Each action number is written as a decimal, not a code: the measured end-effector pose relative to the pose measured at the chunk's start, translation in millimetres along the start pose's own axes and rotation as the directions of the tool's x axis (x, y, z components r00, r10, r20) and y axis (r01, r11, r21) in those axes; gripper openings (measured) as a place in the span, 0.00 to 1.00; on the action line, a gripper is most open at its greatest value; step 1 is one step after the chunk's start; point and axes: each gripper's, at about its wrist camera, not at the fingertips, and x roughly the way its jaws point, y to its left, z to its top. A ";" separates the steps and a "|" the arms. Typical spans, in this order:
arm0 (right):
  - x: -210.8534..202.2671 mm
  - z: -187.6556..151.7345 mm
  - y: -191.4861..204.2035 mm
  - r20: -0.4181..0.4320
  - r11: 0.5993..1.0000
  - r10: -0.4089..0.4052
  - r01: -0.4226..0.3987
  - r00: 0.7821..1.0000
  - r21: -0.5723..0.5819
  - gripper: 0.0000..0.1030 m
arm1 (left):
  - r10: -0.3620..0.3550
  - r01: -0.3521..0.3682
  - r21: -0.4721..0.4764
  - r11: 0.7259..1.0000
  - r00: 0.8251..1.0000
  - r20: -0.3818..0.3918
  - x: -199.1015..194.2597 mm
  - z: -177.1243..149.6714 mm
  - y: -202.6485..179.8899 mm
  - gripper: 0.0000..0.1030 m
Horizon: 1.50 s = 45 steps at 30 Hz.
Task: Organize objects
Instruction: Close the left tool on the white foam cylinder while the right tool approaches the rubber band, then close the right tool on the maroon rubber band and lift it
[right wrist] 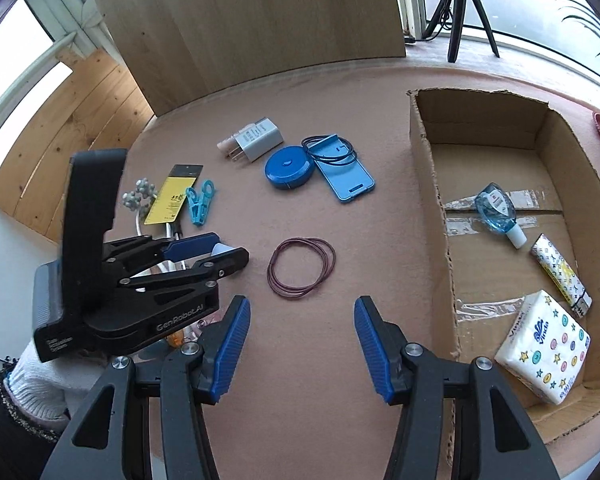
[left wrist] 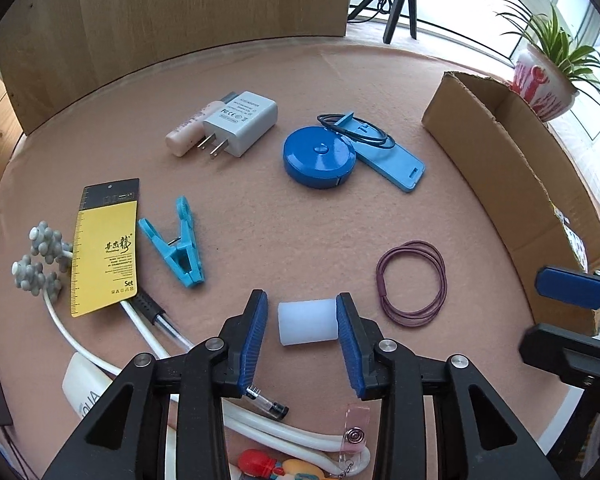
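Note:
A white plastic cylinder [left wrist: 307, 322] lies on the pink felt table [left wrist: 280, 240] between the fingers of my left gripper [left wrist: 302, 298]. That gripper is open: its right pad [left wrist: 348, 340] touches the cylinder's end and the left pad stands a little off. From the right wrist view, the left gripper [right wrist: 228, 248] is low at the left with the white piece [right wrist: 221, 249] between its tips. My right gripper [right wrist: 303, 302] is open over bare felt, just short of the purple hair bands [right wrist: 300, 268]. The cardboard box [right wrist: 428, 200] lies to its right.
The box holds a sanitizer bottle [right wrist: 496, 208], a patterned tube [right wrist: 560, 276] and a tissue pack [right wrist: 544, 348]. On the felt lie a tape measure [left wrist: 319, 158], phone case [left wrist: 392, 160], charger [left wrist: 244, 120], blue clip [left wrist: 180, 240], yellow card [left wrist: 104, 248] and lighter [left wrist: 266, 402].

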 end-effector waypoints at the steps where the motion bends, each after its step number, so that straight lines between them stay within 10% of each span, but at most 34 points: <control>1: 6.3 1.9 0.7 -0.010 1.000 -0.010 0.010 1.000 -0.001 0.49 | -0.013 0.013 -0.002 1.000 1.000 -0.003 -0.8 -1.5 1.2 0.42; 4: 19.4 6.5 1.7 -0.030 1.000 -0.024 0.024 0.999 0.006 0.49 | -0.023 0.023 -0.011 1.000 1.000 0.010 -3.1 -3.0 3.9 0.59; 10: 44.8 15.0 8.0 -0.076 0.998 -0.057 0.054 0.995 -0.031 0.52 | 0.002 -0.002 0.011 1.000 1.000 0.006 -2.0 -9.0 9.0 0.58; 22: 74.3 24.1 24.7 -0.104 0.973 -0.158 0.136 0.982 -0.188 0.65 | 0.019 -0.019 0.001 1.000 0.999 0.035 -3.7 -11.3 25.8 0.28; 30: 82.0 21.6 35.0 -0.100 0.941 -0.192 0.154 0.976 -0.302 0.72 | -0.008 0.008 -0.014 1.000 0.999 0.042 -4.5 -11.7 31.9 0.25; 33: 81.4 21.7 34.5 -0.093 0.939 -0.192 0.155 0.977 -0.306 0.65 | -0.012 0.013 -0.021 1.000 0.999 0.043 -4.5 -11.0 32.8 0.25; 40: 72.2 22.7 26.5 -0.079 0.947 -0.184 0.156 0.980 -0.280 0.12 | -0.021 0.023 -0.039 0.999 0.999 0.044 -3.8 -8.2 30.1 0.23; 45: 66.0 20.7 15.6 -0.076 0.966 -0.148 0.128 0.986 -0.224 0.03 | -0.046 0.049 -0.066 0.997 0.998 0.052 -7.6 -5.0 29.5 0.09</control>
